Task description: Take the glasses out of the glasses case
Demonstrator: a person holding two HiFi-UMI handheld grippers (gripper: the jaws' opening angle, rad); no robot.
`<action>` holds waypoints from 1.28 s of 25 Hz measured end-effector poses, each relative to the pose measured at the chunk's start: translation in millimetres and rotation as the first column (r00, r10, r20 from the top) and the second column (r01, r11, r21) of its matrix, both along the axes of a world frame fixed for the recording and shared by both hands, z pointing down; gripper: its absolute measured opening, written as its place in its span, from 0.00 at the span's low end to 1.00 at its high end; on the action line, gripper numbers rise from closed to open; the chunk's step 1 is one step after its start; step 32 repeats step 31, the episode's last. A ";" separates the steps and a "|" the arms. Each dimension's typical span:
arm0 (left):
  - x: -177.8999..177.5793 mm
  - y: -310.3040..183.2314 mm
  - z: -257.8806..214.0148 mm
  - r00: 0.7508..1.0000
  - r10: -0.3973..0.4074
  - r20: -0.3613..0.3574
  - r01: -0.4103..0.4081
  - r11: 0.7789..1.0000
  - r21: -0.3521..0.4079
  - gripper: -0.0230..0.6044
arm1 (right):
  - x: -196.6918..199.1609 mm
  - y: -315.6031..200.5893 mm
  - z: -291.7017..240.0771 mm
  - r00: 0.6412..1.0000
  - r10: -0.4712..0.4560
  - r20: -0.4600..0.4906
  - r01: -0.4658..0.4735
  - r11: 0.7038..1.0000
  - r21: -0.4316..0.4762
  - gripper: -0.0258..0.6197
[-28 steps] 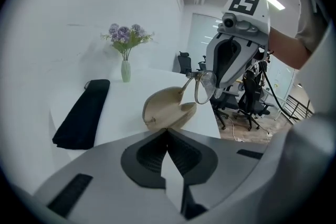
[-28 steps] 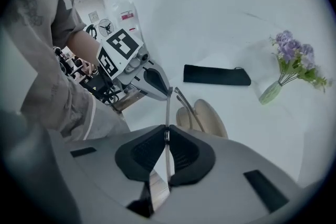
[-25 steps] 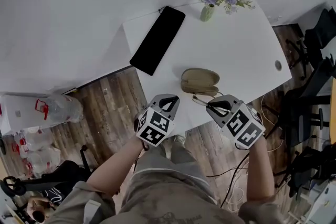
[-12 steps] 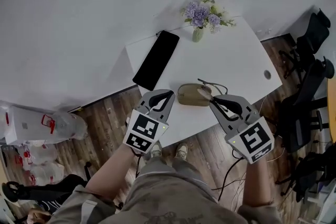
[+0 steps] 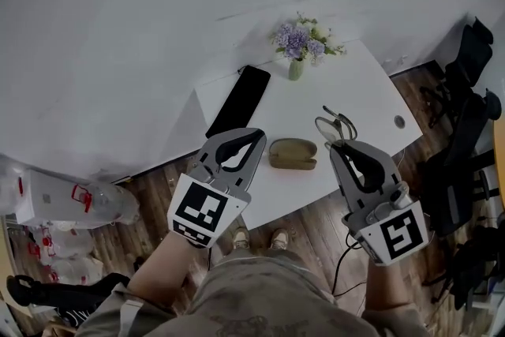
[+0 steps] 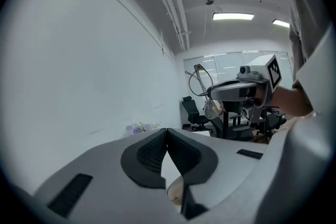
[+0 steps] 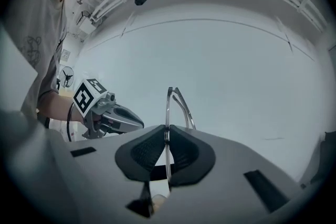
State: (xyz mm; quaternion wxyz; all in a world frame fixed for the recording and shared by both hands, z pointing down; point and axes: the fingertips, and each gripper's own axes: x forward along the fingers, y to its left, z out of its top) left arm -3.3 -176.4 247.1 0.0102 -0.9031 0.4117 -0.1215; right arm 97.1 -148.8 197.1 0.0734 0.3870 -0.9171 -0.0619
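A tan glasses case (image 5: 293,153) lies closed on the white table (image 5: 355,91), near its front edge. My right gripper (image 5: 342,146) is shut on the thin metal glasses (image 5: 334,125) and holds them in the air, right of the case. In the right gripper view the pads pinch the glasses' frame (image 7: 176,103), which stands upright above the right gripper (image 7: 166,136). My left gripper (image 5: 258,136) hovers left of the case, shut with nothing between its pads. The left gripper view shows its shut tips (image 6: 167,132) and, beyond them, the glasses (image 6: 203,89).
A black phone (image 5: 238,100) lies on the table's left part. A small vase of purple flowers (image 5: 303,43) stands at the back. Black office chairs (image 5: 465,114) stand to the right, and plastic bags (image 5: 71,201) lie on the wooden floor at the left.
Both grippers have risen well above the table. The right one has carried the glasses up from beside the case. The case has stayed put.
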 end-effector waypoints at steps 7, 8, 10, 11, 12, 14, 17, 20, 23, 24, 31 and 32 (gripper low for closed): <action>-8.8 16.2 -41.8 0.997 -0.034 -0.067 0.039 0.997 0.068 0.06 | 23.4 21.3 -25.9 0.992 0.024 0.122 -0.029 0.999 0.037 0.11; -10.0 18.9 -44.6 0.997 -0.038 -0.069 0.043 0.996 0.073 0.06 | 24.9 26.0 -26.7 0.991 0.024 0.132 -0.028 0.999 0.031 0.11; -12.8 24.2 -48.8 0.997 -0.047 -0.068 0.053 0.995 0.086 0.06 | 26.0 34.1 -26.4 0.990 0.025 0.136 -0.029 0.999 0.023 0.11; -14.0 26.6 -50.4 0.996 -0.053 -0.065 0.058 0.994 0.092 0.06 | 26.8 37.2 -26.0 0.990 0.031 0.137 -0.034 0.999 0.023 0.11; -14.8 28.9 -51.2 0.996 -0.057 -0.065 0.063 0.994 0.094 0.06 | 28.2 39.7 -25.7 0.989 0.040 0.142 -0.043 0.999 0.024 0.11; -14.4 33.3 -49.5 0.996 -0.056 -0.068 0.061 0.994 0.086 0.06 | 32.8 43.0 -23.9 0.985 0.065 0.158 -0.069 0.997 0.024 0.11; -11.9 35.7 -41.6 0.997 -0.049 -0.060 0.053 0.996 0.067 0.06 | 39.4 43.5 -16.5 0.979 0.091 0.181 -0.093 0.996 0.001 0.11; -11.8 35.1 -34.7 0.998 -0.046 -0.036 0.048 0.997 0.060 0.06 | 40.9 41.6 -10.7 0.977 0.092 0.191 -0.089 0.996 -0.025 0.11; -11.5 35.1 -30.7 0.998 -0.050 -0.034 0.052 0.997 0.049 0.06 | 38.8 40.9 -6.9 0.982 0.079 0.172 -0.075 0.997 -0.032 0.11; -11.0 35.3 -30.3 0.998 -0.053 -0.040 0.055 0.998 0.044 0.06 | 37.5 41.0 -5.9 0.984 0.073 0.164 -0.069 0.997 -0.034 0.11; -12.1 35.5 -27.7 0.999 -0.043 -0.020 0.044 0.998 0.049 0.06 | 28.1 41.0 -3.6 0.993 0.050 0.111 -0.048 0.999 -0.023 0.11; -12.1 35.5 -27.7 0.999 -0.043 -0.020 0.044 0.998 0.049 0.06 | 28.1 41.0 -3.6 0.993 0.050 0.111 -0.048 0.999 -0.023 0.11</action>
